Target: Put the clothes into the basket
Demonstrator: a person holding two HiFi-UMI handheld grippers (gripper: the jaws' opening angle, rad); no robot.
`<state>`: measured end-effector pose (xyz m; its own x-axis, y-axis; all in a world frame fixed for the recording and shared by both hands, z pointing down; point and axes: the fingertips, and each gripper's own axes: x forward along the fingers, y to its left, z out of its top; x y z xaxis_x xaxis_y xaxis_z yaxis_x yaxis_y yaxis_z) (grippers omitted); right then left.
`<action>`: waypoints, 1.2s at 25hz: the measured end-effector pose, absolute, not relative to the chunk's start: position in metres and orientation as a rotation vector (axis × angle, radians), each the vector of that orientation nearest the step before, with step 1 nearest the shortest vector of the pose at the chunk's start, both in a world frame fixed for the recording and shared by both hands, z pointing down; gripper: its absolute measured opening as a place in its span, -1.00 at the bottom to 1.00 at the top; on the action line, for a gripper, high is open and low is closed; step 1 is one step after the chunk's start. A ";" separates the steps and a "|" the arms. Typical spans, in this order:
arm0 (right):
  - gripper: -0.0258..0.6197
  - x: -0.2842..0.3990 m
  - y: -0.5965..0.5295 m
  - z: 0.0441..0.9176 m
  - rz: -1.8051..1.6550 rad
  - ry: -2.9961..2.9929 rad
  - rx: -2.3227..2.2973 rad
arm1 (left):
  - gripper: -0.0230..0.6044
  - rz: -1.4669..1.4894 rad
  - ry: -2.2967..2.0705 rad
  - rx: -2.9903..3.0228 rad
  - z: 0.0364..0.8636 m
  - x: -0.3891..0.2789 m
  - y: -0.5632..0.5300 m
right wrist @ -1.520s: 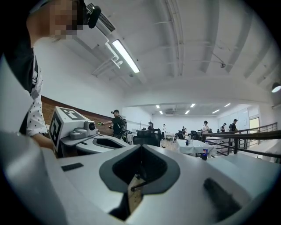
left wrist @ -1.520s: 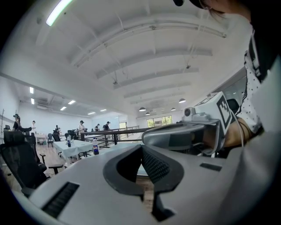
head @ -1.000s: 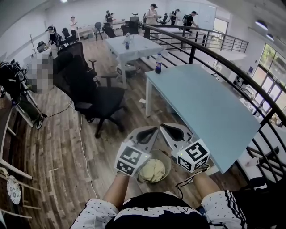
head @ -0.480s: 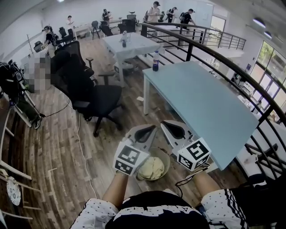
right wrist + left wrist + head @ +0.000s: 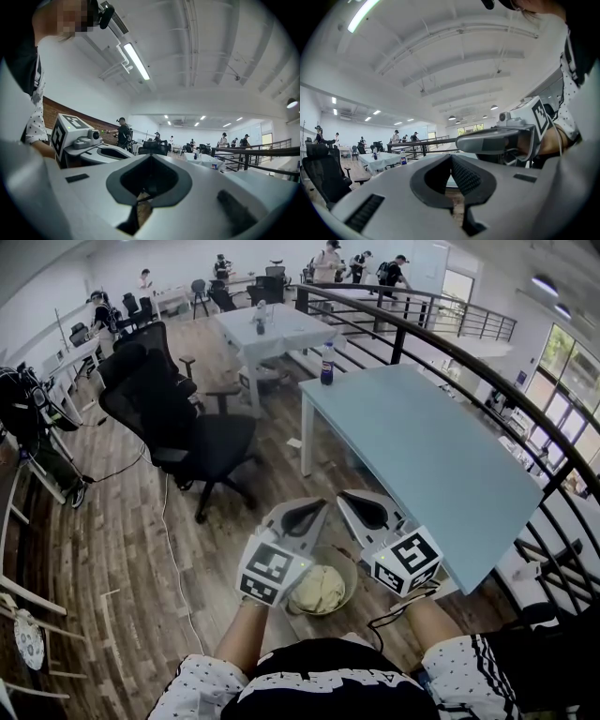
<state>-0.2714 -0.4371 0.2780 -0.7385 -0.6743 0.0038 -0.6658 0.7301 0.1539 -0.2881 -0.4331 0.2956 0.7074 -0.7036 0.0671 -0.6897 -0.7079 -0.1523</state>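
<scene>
A round basket [image 5: 350,565] stands on the wooden floor just in front of the person, with cream-coloured clothes [image 5: 319,590] heaped inside it. My left gripper [image 5: 319,507] and right gripper [image 5: 345,502] are held level, side by side, above the basket's far rim. Both are shut with nothing between the jaws. In the left gripper view the left gripper [image 5: 451,157] has its jaws meeting at the tip, and the right gripper [image 5: 487,140] shows alongside. The right gripper view shows the right gripper [image 5: 151,157] shut too, with the left gripper [image 5: 101,152] beside it.
A light blue table [image 5: 422,456] stretches away on the right, with a bottle [image 5: 326,365] at its far corner. A black office chair [image 5: 178,418] stands to the left. A dark railing [image 5: 487,381] curves behind the table. A cable [image 5: 173,549] runs along the floor. People stand far back.
Both grippers stay side by side over the basket. Only the head view has shifted slightly.
</scene>
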 end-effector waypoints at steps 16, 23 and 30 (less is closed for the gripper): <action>-0.84 -0.271 -0.436 0.285 -0.208 -2.852 1.121 | -0.88 -0.192 1.142 -2.799 0.302 -0.289 -0.431; -0.84 -0.274 -0.437 0.286 -0.200 -2.854 1.121 | -0.88 -0.198 1.148 -2.795 0.303 -0.293 -0.431; -0.84 -0.274 -0.434 0.285 -0.198 -2.852 1.118 | -0.88 -0.203 1.141 -2.797 0.303 -0.291 -0.430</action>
<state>-0.2735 -0.4343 0.2854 -0.7325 -0.6805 0.0196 -0.6712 0.7268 0.1457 -0.2913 -0.4297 0.3026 0.7078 -0.7019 0.0804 -0.6867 -0.7102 -0.1551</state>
